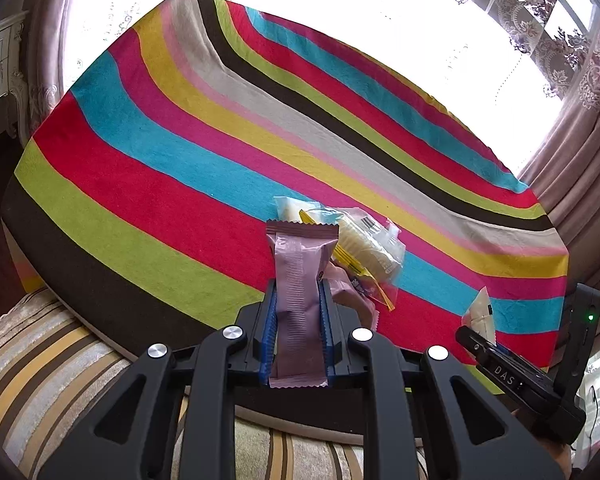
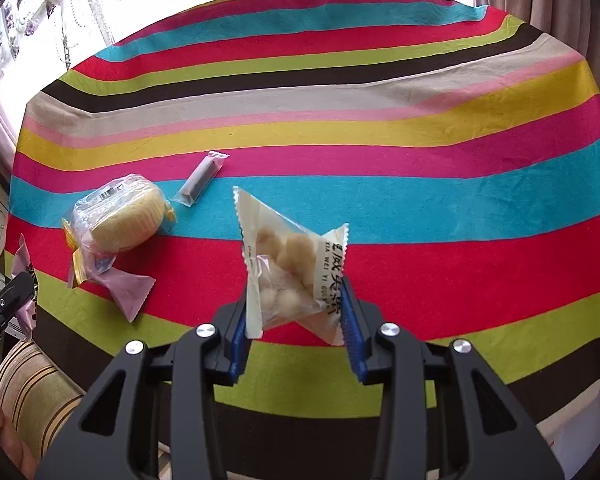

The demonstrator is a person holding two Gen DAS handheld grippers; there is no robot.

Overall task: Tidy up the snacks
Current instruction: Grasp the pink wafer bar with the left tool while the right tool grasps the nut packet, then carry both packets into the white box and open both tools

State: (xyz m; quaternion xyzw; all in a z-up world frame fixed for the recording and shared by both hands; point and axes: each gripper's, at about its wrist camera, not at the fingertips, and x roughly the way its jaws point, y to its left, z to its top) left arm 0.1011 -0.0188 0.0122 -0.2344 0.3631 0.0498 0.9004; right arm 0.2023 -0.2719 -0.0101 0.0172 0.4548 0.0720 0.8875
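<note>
Lying on the striped tablecloth [image 2: 300, 128], a clear-wrapped round cake [image 2: 120, 216] overlaps a pink packet [image 2: 128, 288], with a dark stick snack [image 2: 200, 182] just beyond. Only the right view shows that stick. The left gripper [image 1: 298, 304] clamps an upright mauve bar [image 1: 298, 280]; the right gripper [image 2: 296, 320] pinches a white pouch of pale balls [image 2: 288, 264] above the cloth.

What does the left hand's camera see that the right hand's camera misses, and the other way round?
Only the left view shows the mauve bar clamped lengthwise between the left gripper pads, plus a white dresser. Only the right view shows the clear-ended dark stick pack lying on the striped cloth, and the nuts inside the white pouch held by the right gripper. Both show the wrapped round cake on a pink packet.
</note>
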